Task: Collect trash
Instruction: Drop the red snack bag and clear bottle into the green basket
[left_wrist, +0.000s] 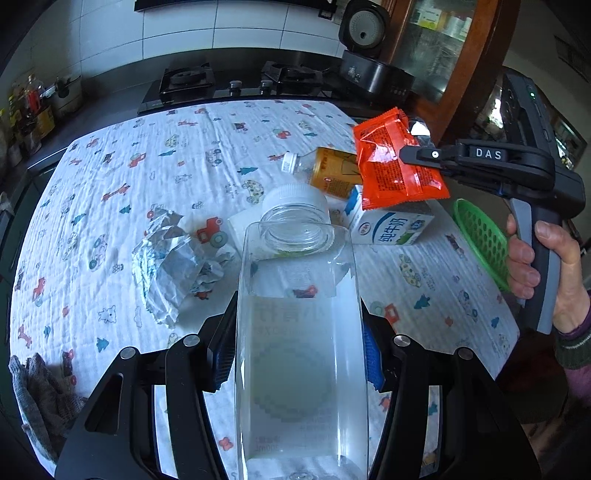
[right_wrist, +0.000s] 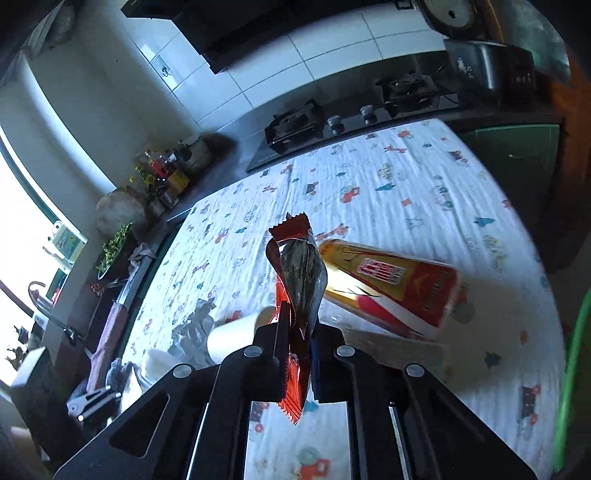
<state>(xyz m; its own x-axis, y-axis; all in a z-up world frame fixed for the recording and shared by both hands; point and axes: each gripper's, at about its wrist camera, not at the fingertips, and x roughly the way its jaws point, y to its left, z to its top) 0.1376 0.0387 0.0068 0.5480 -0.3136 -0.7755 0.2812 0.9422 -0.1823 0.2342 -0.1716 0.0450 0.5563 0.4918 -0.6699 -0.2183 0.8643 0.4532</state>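
We're over a table dressed in a white quilted cloth printed with little cars and animals, and its far edge butts against a dark counter carrying a gas hob, white tiles climbing the wall behind. A rice cooker sits past the far right corner, and a green basket hangs off the right edge.

The left gripper is clamped on a clear plastic bottle, blue pads pressed against both sides. Its long axis runs straight away from the camera, white cap pointing toward the far edge.

The right gripper is pinched narrow on an orange snack wrapper, lifted clear above the cloth near the right edge. In the right wrist view, the wrapper stands edge-on between the fingers, serrated end aimed toward the hob.

Beneath it, a yellow drink bottle lies on its side, cap toward the left edge, with a milk carton just beside. Crumpled foil rests mid-table.
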